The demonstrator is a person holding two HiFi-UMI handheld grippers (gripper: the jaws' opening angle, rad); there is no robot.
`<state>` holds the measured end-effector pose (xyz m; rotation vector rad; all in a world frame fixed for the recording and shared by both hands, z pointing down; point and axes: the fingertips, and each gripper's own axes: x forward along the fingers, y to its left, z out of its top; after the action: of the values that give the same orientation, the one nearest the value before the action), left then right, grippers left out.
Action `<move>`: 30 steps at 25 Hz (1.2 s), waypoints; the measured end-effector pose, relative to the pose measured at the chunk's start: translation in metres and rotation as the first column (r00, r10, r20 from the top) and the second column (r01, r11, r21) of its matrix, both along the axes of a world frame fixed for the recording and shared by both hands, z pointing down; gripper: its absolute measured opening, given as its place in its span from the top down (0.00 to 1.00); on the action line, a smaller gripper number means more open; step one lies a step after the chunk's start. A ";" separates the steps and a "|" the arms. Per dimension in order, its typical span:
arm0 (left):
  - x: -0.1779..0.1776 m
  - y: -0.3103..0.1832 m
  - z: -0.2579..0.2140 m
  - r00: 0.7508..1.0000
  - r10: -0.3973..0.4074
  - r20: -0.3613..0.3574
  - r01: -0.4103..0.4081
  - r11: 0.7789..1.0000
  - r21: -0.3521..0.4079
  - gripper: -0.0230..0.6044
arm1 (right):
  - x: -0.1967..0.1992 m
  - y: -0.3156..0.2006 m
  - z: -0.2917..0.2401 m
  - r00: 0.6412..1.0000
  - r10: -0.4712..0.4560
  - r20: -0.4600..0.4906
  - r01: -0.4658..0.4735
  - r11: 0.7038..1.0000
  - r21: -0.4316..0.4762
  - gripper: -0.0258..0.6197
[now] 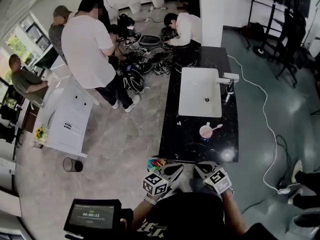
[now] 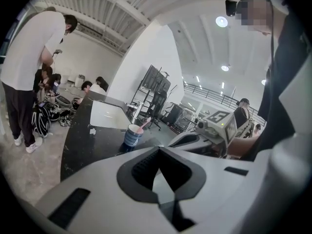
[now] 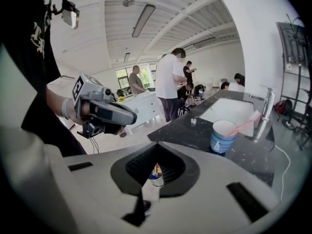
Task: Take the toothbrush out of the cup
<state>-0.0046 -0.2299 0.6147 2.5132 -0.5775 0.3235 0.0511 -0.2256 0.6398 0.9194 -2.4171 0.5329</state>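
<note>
A blue-and-white cup [image 1: 205, 131] stands on the black counter [image 1: 180, 139] in front of the sink. A pink toothbrush [image 1: 216, 128] leans out of it to the right. Both grippers hover short of the counter's near edge, away from the cup. My left gripper [image 1: 173, 169] and right gripper [image 1: 202, 167] are side by side, and both are shut on nothing. The left gripper view has the cup [image 2: 131, 135] and toothbrush [image 2: 144, 126] ahead of the closed jaws [image 2: 158, 149]. In the right gripper view the cup [image 3: 223, 136] and toothbrush [image 3: 241, 126] lie ahead to the right of the gripper [image 3: 157, 144].
A white sink [image 1: 200, 91] with a chrome faucet [image 1: 229, 84] is set in the counter. Several people work at the far left beside a white cabinet [image 1: 70, 119]. A white cable [image 1: 267, 129] runs along the floor on the right. A dark bin [image 1: 72, 164] stands at the left.
</note>
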 end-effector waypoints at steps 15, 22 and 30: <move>0.040 -0.043 -0.001 0.999 0.011 0.037 -0.011 1.000 -0.005 0.96 | 0.066 -0.069 0.006 0.991 0.127 0.044 -0.127 0.992 -0.009 0.98; 0.064 -0.057 0.001 0.999 0.020 0.034 -0.020 1.000 -0.006 0.96 | 0.104 -0.095 0.009 0.958 0.261 0.121 -0.253 0.964 -0.076 0.98; 0.077 -0.066 0.007 0.999 -0.012 0.042 0.013 1.000 -0.028 0.96 | 0.130 -0.119 0.020 0.898 0.346 0.270 -0.303 0.934 -0.190 0.87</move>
<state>0.0727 -0.2955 0.6217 2.4799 -0.6004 0.3781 0.1811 -0.3448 0.6600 1.2676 -2.4530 1.0236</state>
